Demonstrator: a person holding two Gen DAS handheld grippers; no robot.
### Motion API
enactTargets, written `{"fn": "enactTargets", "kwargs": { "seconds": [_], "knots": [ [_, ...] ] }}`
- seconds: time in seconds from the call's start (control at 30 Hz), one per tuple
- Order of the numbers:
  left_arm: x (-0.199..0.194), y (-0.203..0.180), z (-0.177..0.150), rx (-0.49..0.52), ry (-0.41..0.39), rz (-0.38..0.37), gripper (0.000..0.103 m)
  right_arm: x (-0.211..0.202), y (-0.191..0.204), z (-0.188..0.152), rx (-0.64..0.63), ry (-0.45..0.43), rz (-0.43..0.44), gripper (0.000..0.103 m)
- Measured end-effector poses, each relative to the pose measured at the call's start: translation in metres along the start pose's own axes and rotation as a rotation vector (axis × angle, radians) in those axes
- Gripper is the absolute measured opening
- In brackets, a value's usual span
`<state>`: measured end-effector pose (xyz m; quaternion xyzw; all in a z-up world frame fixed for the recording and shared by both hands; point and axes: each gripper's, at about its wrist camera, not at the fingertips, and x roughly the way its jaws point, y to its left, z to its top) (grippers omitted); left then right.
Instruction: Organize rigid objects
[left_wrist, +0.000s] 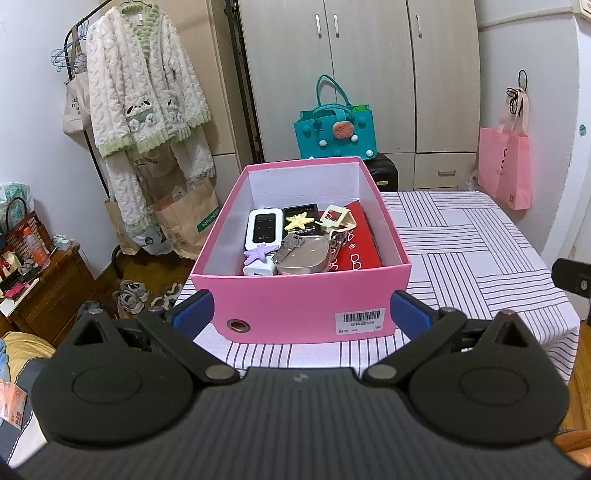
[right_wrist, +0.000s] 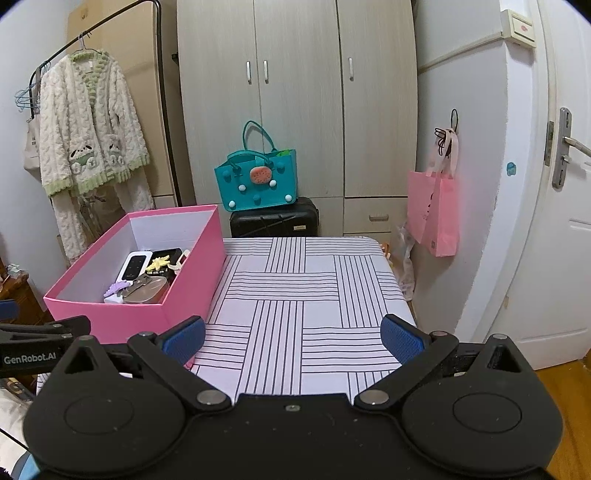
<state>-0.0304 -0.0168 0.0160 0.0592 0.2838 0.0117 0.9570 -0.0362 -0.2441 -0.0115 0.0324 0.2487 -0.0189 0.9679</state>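
Observation:
A pink box (left_wrist: 295, 295) stands on the striped table (left_wrist: 480, 258), straight ahead in the left wrist view and at the left in the right wrist view (right_wrist: 192, 280). Inside lie a white wifi router (left_wrist: 261, 229), a black device with a yellow starfish (left_wrist: 300, 220) on it, a purple starfish (left_wrist: 255, 255), a white charger (left_wrist: 259, 270), a metal tin (left_wrist: 304, 256), a cream clip (left_wrist: 337, 218) and a red booklet (left_wrist: 360, 243). My left gripper (left_wrist: 301, 317) is open and empty before the box's near wall. My right gripper (right_wrist: 293, 341) is open and empty over bare tablecloth (right_wrist: 295, 295).
A wardrobe (right_wrist: 295, 92) stands behind the table, with a teal bag (right_wrist: 256, 179) on a black suitcase (right_wrist: 275, 219). A pink bag (right_wrist: 434, 210) hangs on the right wall by a door. A clothes rack with a fleecy robe (left_wrist: 144, 92), paper bags and shoes are at the left.

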Motion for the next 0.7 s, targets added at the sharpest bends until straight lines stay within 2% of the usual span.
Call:
{"fn": "enactTargets", "kwargs": {
  "seconds": [0.43, 0.7],
  "knots": [
    [0.0029, -0.0006, 0.0002, 0.000, -0.009, 0.000, 0.103, 0.0057, 0.0004, 0.0016, -0.002, 0.016, -0.010, 0.102],
    [0.0006, 0.0024, 0.0049, -0.014, -0.021, -0.026, 0.103, 0.0092, 0.0002, 0.0039, 0.000, 0.017, -0.007, 0.102]
  ]
}}
